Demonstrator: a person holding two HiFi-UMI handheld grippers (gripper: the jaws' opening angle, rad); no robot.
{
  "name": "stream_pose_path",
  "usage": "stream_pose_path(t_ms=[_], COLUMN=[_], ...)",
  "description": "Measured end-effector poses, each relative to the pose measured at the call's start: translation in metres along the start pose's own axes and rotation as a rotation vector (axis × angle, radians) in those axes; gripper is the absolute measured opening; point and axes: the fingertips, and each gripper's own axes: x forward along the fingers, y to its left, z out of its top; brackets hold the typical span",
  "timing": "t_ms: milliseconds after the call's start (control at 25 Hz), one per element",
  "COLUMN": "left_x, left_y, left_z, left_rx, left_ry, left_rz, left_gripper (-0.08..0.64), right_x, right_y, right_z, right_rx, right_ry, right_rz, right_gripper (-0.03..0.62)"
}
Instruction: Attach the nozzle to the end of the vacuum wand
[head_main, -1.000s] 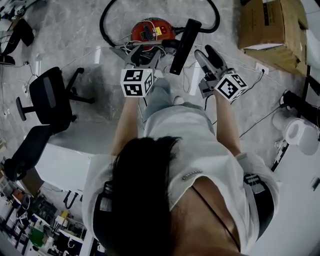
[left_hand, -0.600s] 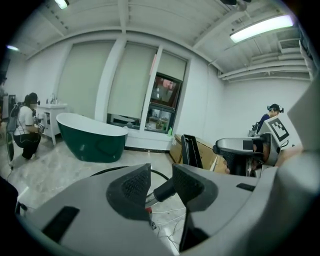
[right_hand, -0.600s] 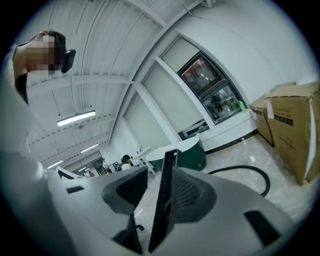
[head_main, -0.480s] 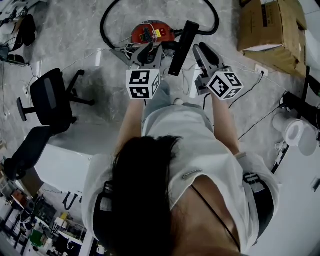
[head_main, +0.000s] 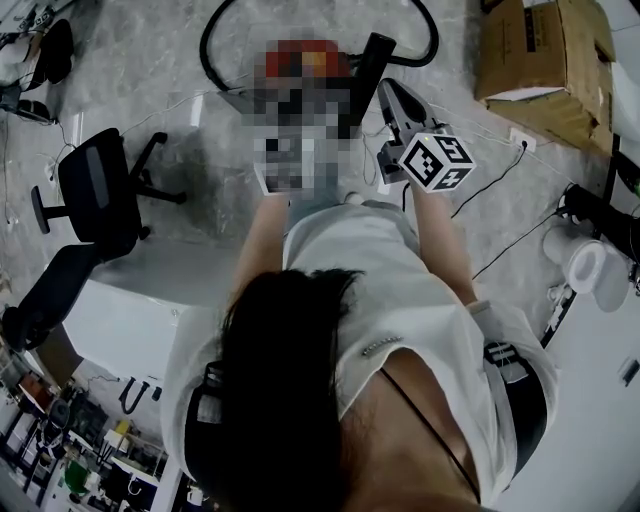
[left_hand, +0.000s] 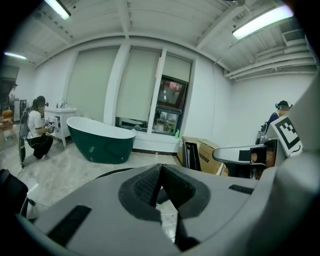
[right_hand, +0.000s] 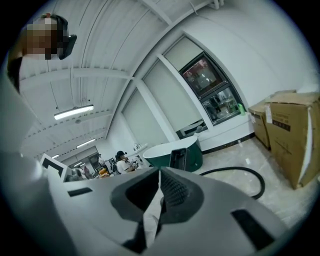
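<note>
Both tools have just snapped shut. A moment back the jaws stood wide in the head view, and now the left gripper and the right gripper each show their pads pressed together with nothing caught between them — only floor shows below the tips. So we hold no part of the vacuum. The black oblong nozzle stands by itself on the floor ahead of us, between the two grippers and near the hose. Whether it already sits on the wand's end we cannot tell; empty, closed tools would fit a joint made and released as well as parts waiting to be joined. The floor is pale, veined stone with a soft sheen, and the hose is a smooth black loop. The nozzle is flat, hard, dark plastic with squared edges — a narrow frame in the left gripper view. The jaws are matte grey plastic shells, and the pads are black rubber, finely ribbed.
</note>
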Motion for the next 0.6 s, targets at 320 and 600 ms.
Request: stream_pose_path(t_ms=[320, 600], left_x=[-0.007, -0.012], left_y=[-0.012, -0.013], left_z=[0.006, 0.004], left_rx=[-0.027, -0.064], left_ry=[-0.015, 0.001], left_rz=[-0.020, -0.023], left_gripper=[0.003, 0.003], right_x=[0.006, 0.008], right_y=[0.011, 0.020], right_z=[-0.011, -0.018], right_rx=[-0.097, -0.144], right_ry=[0.074, 0.109], right_rz=[-0.066, -0.070], right_gripper=[0.015, 0.015])
